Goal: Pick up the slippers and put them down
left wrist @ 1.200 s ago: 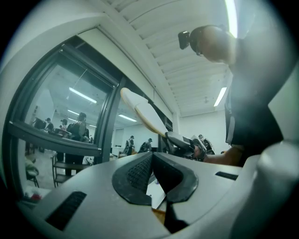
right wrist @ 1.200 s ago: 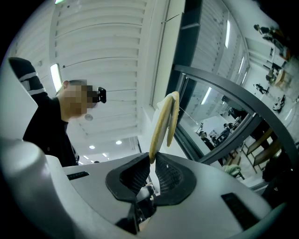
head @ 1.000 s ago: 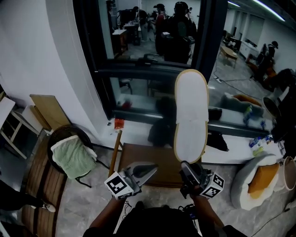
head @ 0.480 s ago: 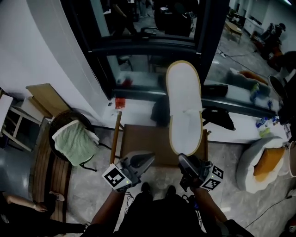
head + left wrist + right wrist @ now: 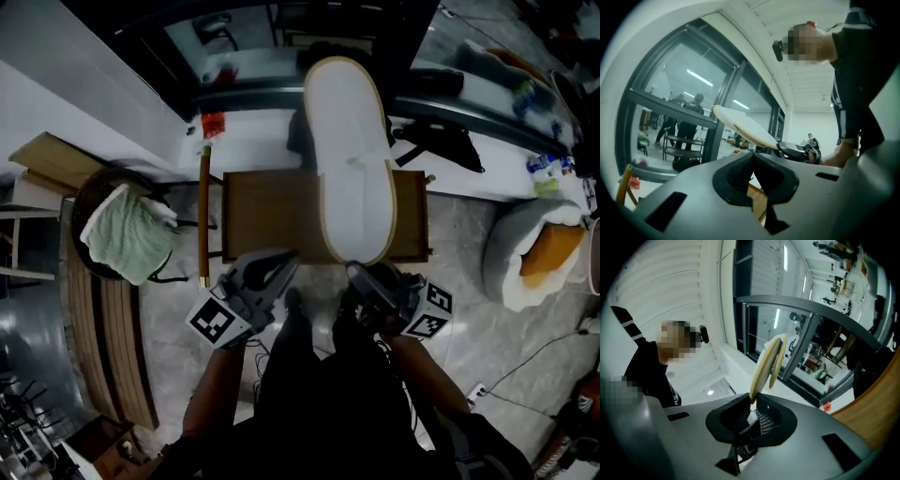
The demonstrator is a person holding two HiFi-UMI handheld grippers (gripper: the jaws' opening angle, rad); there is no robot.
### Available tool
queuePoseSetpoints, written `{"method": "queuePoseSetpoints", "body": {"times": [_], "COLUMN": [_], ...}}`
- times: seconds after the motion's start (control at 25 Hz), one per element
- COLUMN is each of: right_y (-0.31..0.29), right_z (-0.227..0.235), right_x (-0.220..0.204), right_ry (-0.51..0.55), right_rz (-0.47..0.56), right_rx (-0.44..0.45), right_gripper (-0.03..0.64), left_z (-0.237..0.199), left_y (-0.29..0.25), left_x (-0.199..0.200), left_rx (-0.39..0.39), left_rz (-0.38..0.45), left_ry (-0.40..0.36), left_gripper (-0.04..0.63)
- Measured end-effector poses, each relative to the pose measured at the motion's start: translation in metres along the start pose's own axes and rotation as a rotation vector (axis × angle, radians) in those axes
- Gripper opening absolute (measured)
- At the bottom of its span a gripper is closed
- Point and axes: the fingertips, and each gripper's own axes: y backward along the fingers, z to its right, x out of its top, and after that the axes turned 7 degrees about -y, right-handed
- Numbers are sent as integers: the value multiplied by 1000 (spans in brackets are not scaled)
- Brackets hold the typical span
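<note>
slippers (image 5: 352,159) over wooden table (image 5: 267,211), towelled chair (image 5: 122,234) beside

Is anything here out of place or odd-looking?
Yes: the white slippers are off the floor, pinched at one end by the right hand-held gripper and jutting out over a wooden table. Nothing looks spilled or broken.

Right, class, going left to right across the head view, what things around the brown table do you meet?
Pale green folded towel → thin yellow wooden stick → long white slipper with a tan rim → round white padded bed holding an orange cushion.
</note>
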Motion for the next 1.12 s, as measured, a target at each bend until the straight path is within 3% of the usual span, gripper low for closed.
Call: {"method": "queuePoseSetpoints", "body": {"times": [0.16, 0.6, 0.84, 1.12], "right_y": [13, 69, 100, 110], "right_z": [32, 131, 171, 203], "right_x": [-22, -83, -126, -154], "right_ry": [-60, -247, -316, -369], "right_rz": [-3, 28, 32, 15], "right_rx": [-28, -178, -265, -273], "right_gripper": [46, 46, 46, 46], "left_z": [-5, 4, 14, 21], "left_y": [-5, -14, -13, -26], "left_x": [-36, -149, -193, -227], "left_rx": [15, 3, -18, -49], "left_rz": [-7, -44, -64, -67], "left_ry": [16, 167, 251, 294], "left_gripper": [11, 11, 11, 11]}}
